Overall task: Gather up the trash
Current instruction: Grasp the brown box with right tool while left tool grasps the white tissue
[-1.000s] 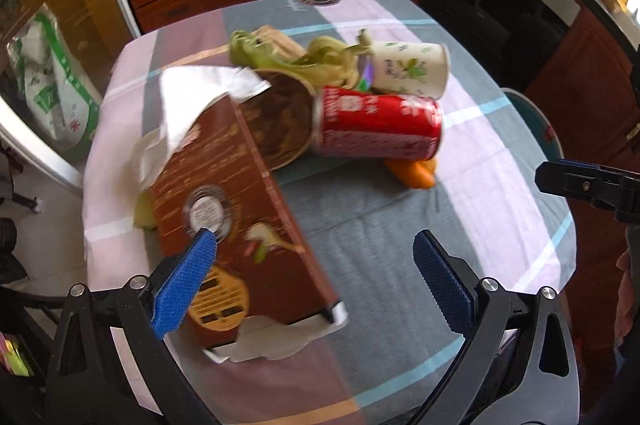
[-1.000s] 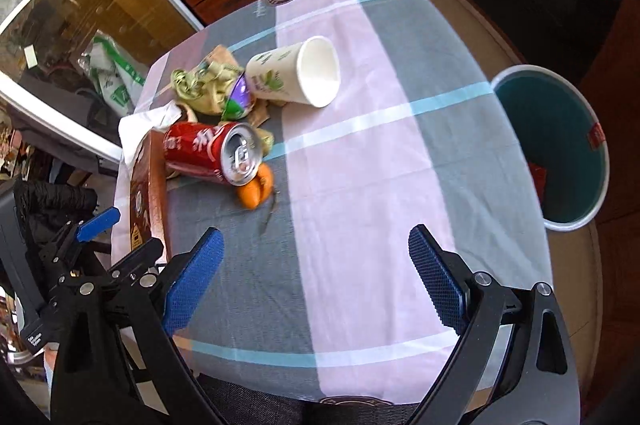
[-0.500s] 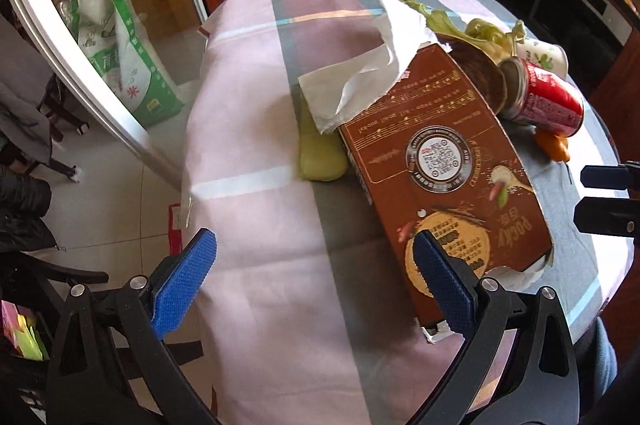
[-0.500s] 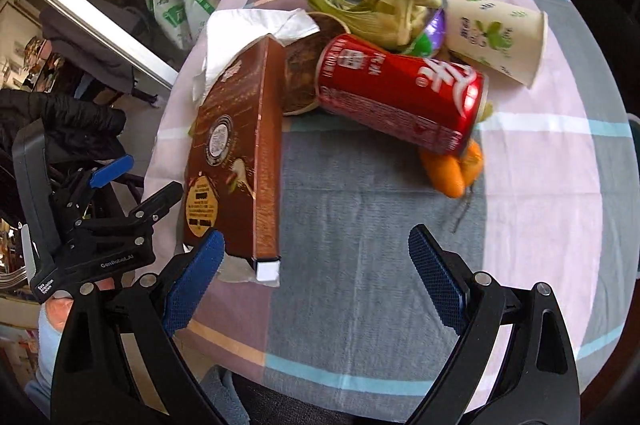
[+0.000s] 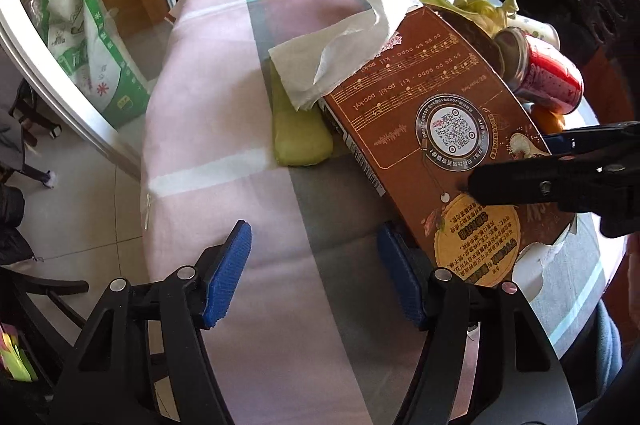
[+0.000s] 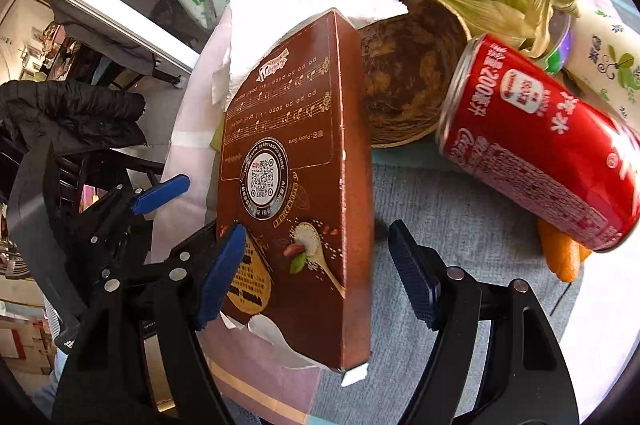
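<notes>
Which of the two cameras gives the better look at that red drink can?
The right wrist view. There the red can lies on its side, large and close, with its label plainly showing, next to the brown box. The left wrist view shows the can only small at the far right edge, partly behind the box.
</notes>
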`<action>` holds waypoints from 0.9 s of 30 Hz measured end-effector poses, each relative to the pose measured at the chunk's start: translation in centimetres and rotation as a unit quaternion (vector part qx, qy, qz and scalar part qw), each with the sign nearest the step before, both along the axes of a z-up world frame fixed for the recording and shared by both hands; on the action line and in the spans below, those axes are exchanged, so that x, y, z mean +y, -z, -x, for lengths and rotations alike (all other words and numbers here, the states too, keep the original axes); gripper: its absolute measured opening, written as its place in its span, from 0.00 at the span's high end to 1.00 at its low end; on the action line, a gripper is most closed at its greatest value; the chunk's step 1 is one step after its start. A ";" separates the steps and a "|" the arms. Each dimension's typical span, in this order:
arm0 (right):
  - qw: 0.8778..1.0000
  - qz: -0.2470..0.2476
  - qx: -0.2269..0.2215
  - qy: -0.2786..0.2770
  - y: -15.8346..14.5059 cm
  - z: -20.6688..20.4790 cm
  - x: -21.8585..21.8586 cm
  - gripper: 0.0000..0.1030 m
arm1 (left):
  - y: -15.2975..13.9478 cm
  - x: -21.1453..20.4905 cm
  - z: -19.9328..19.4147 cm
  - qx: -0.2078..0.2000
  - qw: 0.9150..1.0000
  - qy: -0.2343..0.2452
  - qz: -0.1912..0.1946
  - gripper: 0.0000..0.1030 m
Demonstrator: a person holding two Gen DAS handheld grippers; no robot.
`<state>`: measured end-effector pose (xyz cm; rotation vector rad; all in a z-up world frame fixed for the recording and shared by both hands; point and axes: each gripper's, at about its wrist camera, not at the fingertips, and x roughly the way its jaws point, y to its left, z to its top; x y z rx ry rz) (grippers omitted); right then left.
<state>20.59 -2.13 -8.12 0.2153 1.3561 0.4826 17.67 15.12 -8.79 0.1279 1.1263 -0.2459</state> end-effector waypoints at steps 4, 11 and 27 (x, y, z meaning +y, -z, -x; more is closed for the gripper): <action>1.000 0.004 -0.016 -0.001 -0.5 0.1 0.9 0.35 | -0.1 -0.7 -0.1 0.000 1.000 0.003 0.001 0.36; 0.999 -0.014 -0.037 -0.015 -3.6 1.6 0.1 0.82 | -0.7 -1.2 -0.2 0.001 1.000 0.008 0.030 0.35; 0.996 0.000 -0.073 0.043 -7.8 1.3 -5.1 0.82 | -4.1 -3.2 -6.7 -0.048 0.998 0.025 -0.012 0.26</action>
